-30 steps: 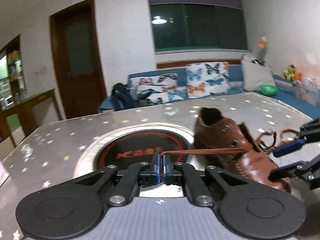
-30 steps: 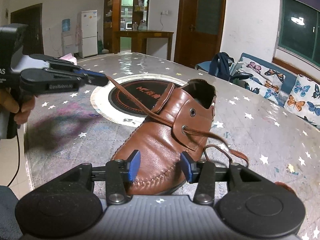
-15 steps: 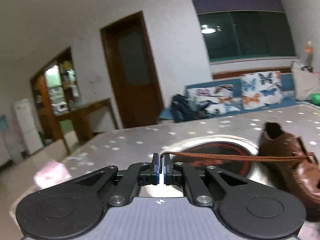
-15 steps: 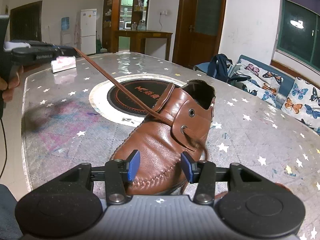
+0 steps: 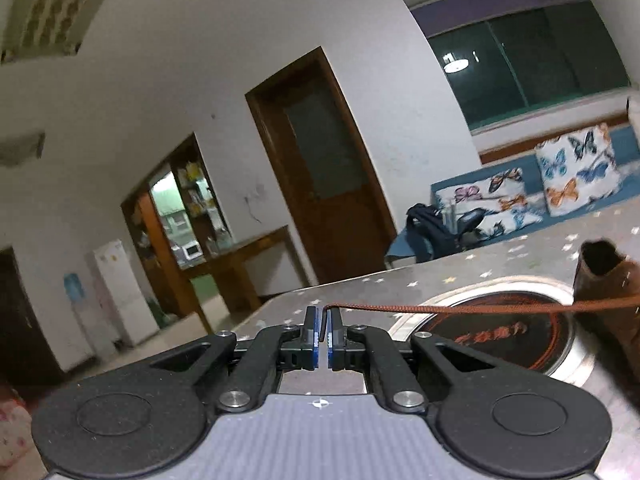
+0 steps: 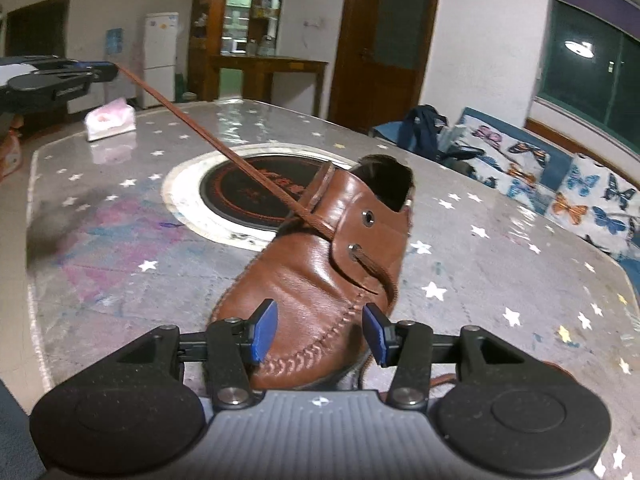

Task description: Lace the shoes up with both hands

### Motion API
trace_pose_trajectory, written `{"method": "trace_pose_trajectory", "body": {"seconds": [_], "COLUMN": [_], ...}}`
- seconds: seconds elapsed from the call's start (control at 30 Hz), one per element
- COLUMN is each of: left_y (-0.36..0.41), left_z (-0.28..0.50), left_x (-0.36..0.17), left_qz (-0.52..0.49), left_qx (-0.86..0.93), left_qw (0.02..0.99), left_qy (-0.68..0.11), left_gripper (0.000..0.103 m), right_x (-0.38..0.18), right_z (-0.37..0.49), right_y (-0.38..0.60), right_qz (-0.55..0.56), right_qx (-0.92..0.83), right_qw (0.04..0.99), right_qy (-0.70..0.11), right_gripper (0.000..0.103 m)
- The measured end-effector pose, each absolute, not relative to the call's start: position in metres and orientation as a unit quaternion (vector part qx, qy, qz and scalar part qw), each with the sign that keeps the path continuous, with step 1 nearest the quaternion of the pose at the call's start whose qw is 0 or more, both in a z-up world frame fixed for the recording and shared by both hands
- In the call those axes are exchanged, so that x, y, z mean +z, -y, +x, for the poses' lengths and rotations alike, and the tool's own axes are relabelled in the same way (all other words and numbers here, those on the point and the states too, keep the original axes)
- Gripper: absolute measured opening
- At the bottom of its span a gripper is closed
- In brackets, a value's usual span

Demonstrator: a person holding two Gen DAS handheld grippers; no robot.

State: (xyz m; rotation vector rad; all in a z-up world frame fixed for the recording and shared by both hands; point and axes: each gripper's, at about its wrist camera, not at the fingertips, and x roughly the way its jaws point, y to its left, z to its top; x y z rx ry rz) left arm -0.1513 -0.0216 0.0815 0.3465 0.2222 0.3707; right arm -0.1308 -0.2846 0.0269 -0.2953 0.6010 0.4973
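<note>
A brown leather shoe (image 6: 332,272) stands on the star-patterned table (image 6: 500,264), toe toward my right gripper. A brown lace (image 6: 224,152) runs taut from the shoe's tongue up and left to my left gripper (image 6: 110,70), which is shut on its end. In the left wrist view the left gripper (image 5: 322,326) pinches the lace (image 5: 440,309), which stretches right to the shoe (image 5: 612,292) at the frame's edge. My right gripper (image 6: 320,332) is open, its blue pads either side of the shoe's toe, touching nothing I can see. The lace's other end passes through a lower eyelet (image 6: 354,248).
A round black and red cooktop (image 6: 256,192) is set in the table behind the shoe. A pink tissue pack (image 6: 110,118) lies at the table's far left edge. A sofa with butterfly cushions (image 6: 568,184) and a backpack (image 6: 420,128) stand beyond the table.
My left gripper has pulled the lace farther left and up, away from the shoe, drawing it taut. The slack loop beside the shoe has shortened. The right gripper has stayed open at the toe.
</note>
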Motion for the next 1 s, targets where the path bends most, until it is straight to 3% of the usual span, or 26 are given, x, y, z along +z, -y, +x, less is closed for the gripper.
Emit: {"method": "trace_pose_trajectory", "body": {"seconds": [0.57,0.77,1.0], "left_y": [0.011,0.012,-0.007], "left_z": [-0.161,-0.161,-0.167], "left_x": [0.084,0.083,0.092], "left_qz": [0.124,0.123,0.113], "left_qx": [0.152,0.165,0.202], "left_qw": [0.973,0.971,0.965], "left_qy": [-0.123,-0.123,-0.121], "left_gripper": [0.004,0.004,0.004], "right_x": [0.029,0.028,0.025], "right_z": [-0.105,-0.128,-0.126], "right_y": [0.282,0.268,0.271], "right_qz": [-0.064,-0.118,-0.117], "right_qx": [0.159,0.093,0.072], "right_qw": [0.952,0.969,0.972], "right_qy": [-0.253,-0.194,-0.193], "right_gripper": [0.039,0.033,0.033]}}
